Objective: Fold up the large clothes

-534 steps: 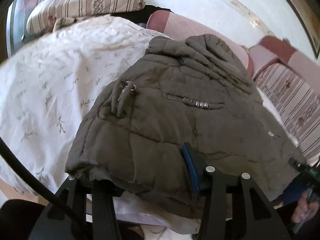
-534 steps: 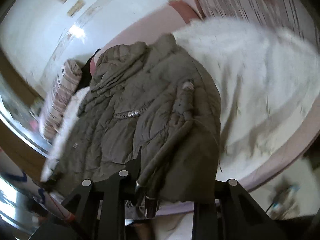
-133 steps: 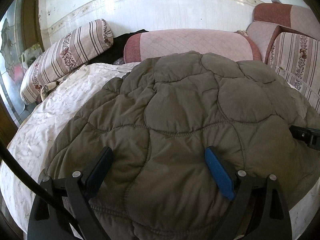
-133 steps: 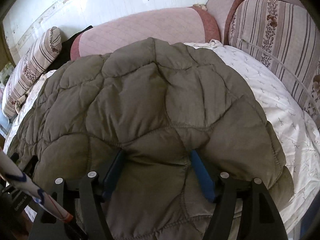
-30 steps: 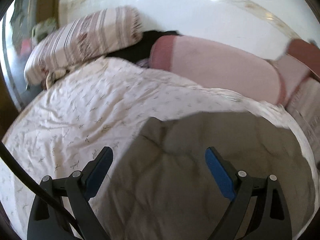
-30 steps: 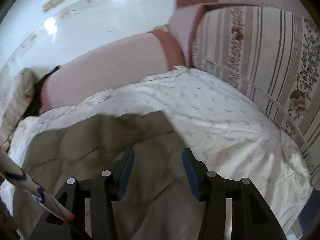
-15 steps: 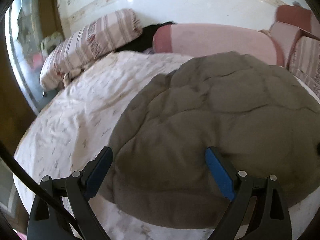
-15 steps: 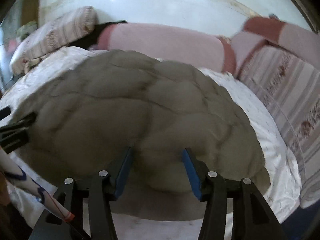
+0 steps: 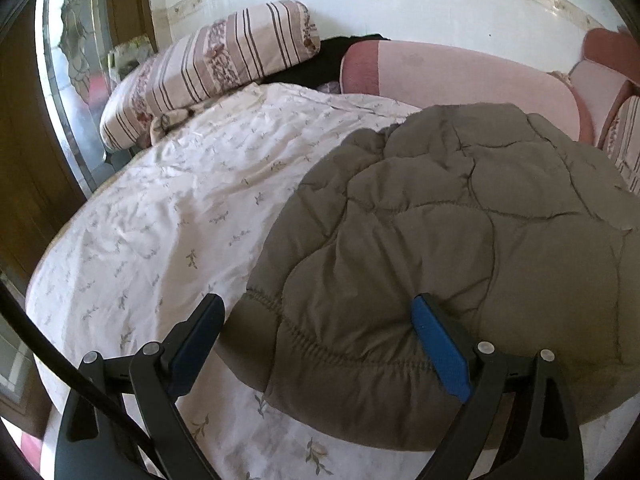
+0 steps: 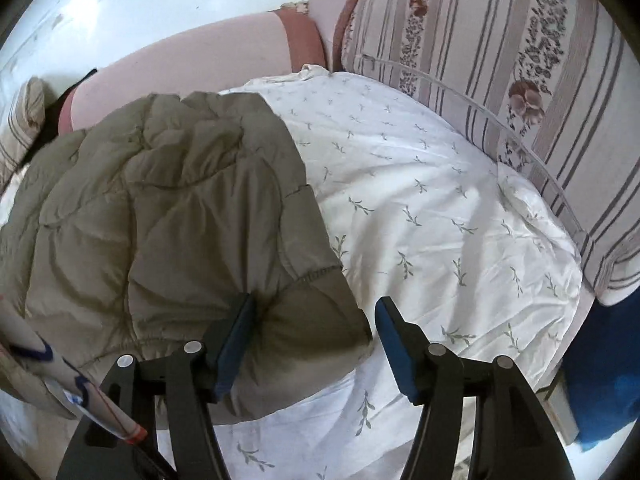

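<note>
An olive-brown quilted puffer jacket lies folded on the white leaf-print bedsheet. It also shows in the right wrist view. My left gripper is open with its jaws wide; the jacket's near left corner lies between them, and the right finger presses into the fabric. My right gripper is open over the jacket's near right corner; its left finger touches the fabric, and its right finger is over the bedsheet.
A striped bolster pillow lies at the far left and a pink bolster along the white wall. A striped floral cushion bounds the bed's right side. A blue object sits beyond the bed's right edge.
Both grippers have shifted outward to the jacket's near corners and come lower and closer to it. The jacket lies flatter on the sheet. Both grippers stay open.
</note>
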Tool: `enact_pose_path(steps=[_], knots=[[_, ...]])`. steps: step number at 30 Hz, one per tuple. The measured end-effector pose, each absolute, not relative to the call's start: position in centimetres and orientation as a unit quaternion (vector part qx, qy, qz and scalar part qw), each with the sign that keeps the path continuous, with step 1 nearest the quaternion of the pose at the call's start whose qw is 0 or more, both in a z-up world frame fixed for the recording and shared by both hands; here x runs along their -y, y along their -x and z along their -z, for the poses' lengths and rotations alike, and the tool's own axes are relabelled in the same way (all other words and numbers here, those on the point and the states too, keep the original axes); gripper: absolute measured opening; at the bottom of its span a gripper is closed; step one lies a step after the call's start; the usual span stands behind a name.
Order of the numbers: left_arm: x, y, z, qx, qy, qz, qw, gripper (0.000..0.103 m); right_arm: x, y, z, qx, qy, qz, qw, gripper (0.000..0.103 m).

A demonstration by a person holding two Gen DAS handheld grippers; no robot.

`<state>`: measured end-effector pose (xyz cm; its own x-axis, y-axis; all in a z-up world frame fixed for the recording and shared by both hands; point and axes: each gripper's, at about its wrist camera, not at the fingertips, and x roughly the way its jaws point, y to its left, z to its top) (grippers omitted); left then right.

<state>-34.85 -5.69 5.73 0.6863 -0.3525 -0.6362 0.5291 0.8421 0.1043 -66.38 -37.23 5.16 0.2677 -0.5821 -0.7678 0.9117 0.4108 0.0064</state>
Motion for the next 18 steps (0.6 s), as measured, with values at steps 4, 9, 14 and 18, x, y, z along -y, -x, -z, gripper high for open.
enact_pose_path(steps=[4,9,14,18], knots=[[4.5,37.4,-7.3,-0.260,-0.135,0.249,0.923,0.094,34.3,66.5,-7.7,-0.298,-0.207,0.516,0.776,0.055],[5.0,40.2,-6.7,-0.266,-0.137,0.288,0.910,0.094,28.7,64.5,-8.5,-0.271,-0.185,0.430,0.841,0.055],[6.7,40.9,-5.9,-0.247,-0.172,0.283,0.911,0.095,26.4,60.1,-7.1,-0.312,-0.127,0.406,0.849,0.055],[7.1,40.7,-5.2,-0.250,-0.182,0.279,0.909,0.099,26.7,58.2,-5.4,-0.349,-0.109,0.418,0.831,0.055]])
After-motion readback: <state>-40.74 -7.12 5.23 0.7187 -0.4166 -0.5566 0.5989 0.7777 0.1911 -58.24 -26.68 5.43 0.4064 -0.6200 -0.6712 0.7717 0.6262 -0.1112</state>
